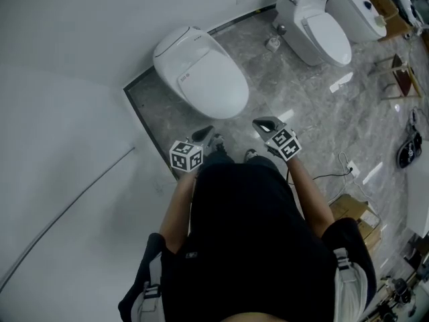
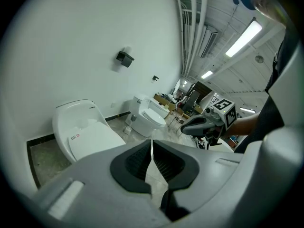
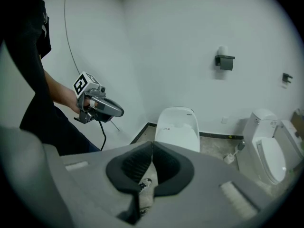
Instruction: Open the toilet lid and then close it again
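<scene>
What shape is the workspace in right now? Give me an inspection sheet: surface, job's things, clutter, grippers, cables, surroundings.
Surface: grey marble floor, glossy with light reflections.
Job's things: nearest toilet, white, its lid down.
Clutter: small brush-like item beside the second toilet; cardboard boxes at the right.
Grippers: left gripper and right gripper both shut and empty, short of the nearest toilet.
Cables: thin cable on the floor at the right; wall cable running along the white wall.
Surroundings: white walls; black holder mounted on the wall.
</scene>
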A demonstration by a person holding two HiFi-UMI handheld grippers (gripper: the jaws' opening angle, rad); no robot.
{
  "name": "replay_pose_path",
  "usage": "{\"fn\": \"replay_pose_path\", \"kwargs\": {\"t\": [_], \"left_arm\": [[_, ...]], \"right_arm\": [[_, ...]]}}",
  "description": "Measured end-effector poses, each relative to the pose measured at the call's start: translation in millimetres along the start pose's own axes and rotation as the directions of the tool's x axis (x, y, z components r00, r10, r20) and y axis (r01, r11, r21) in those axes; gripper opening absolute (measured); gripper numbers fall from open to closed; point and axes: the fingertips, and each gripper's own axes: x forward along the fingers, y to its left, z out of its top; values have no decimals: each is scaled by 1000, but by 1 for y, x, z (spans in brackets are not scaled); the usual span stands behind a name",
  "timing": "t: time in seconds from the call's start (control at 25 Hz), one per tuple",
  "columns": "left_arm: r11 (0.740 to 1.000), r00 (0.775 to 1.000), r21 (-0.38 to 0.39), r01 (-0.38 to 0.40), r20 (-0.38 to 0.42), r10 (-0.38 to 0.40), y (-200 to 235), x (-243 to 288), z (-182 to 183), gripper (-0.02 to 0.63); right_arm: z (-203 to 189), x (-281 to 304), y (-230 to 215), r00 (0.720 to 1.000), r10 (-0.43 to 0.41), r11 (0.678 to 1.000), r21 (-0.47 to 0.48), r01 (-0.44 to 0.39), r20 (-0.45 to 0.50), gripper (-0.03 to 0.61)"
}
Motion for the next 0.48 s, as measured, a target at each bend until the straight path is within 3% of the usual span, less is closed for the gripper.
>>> {"fn": "replay_pose_path", "kwargs": {"t": [0.48], "left_arm": [[999, 998, 18, 49, -39, -49, 67, 0, 23, 21]], "right_arm": [[25, 44, -18, 997, -76, 994, 78, 76, 0, 5]]}}
